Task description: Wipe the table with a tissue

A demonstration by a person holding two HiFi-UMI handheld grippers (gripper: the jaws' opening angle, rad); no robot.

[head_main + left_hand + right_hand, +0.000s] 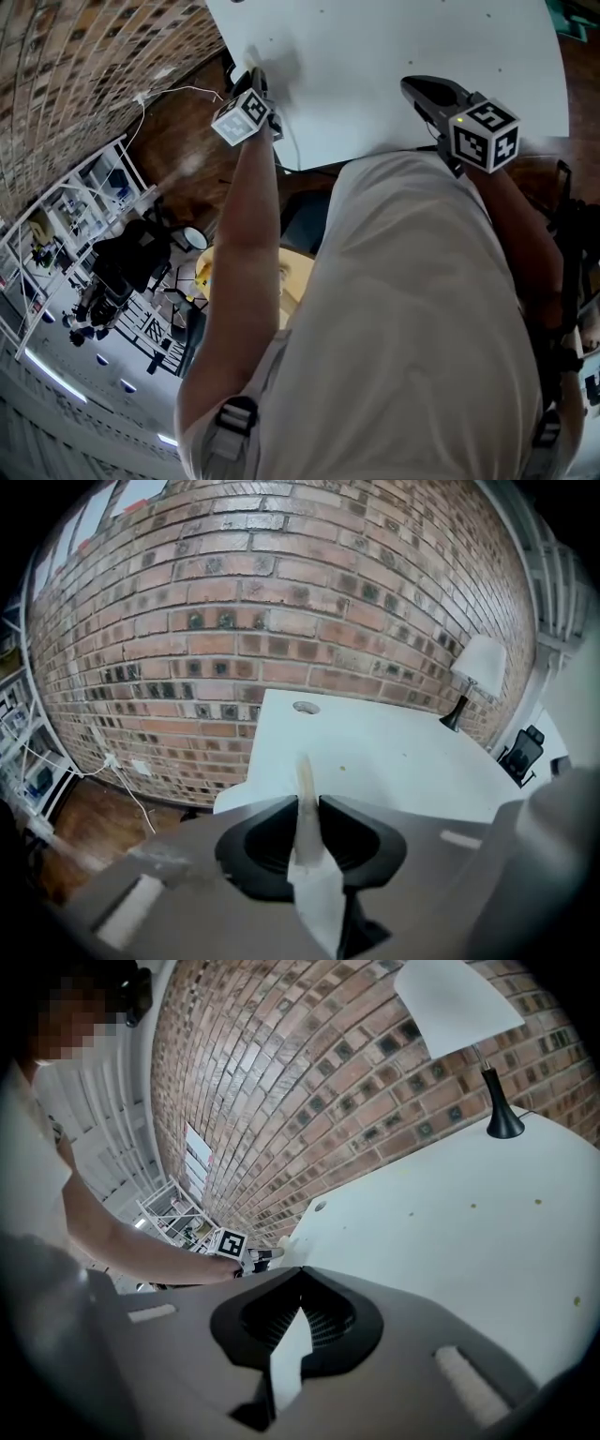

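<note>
**Left hand-held gripper (302, 801) clamps tissue (315, 892) at desk (394, 56) corner**

Jaws pressed on the white tissue strip, which pokes past the tips toward 12 o'clock over the desk's left corner. Left arm stretched straight, at 11 o'clock in head view, gripper tilted down. Right hand-held gripper (300, 1271) at 1 o'clock, jaws together with nothing between, over the desk's near edge. Only markings: black-and-white square codes on each marker cube (242, 117).

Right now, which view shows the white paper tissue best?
Left gripper view: the white paper tissue stands pinched between the left gripper's jaws. Head view shows only a white scrap at the white table's edge; right gripper view, a distant speck.
</note>
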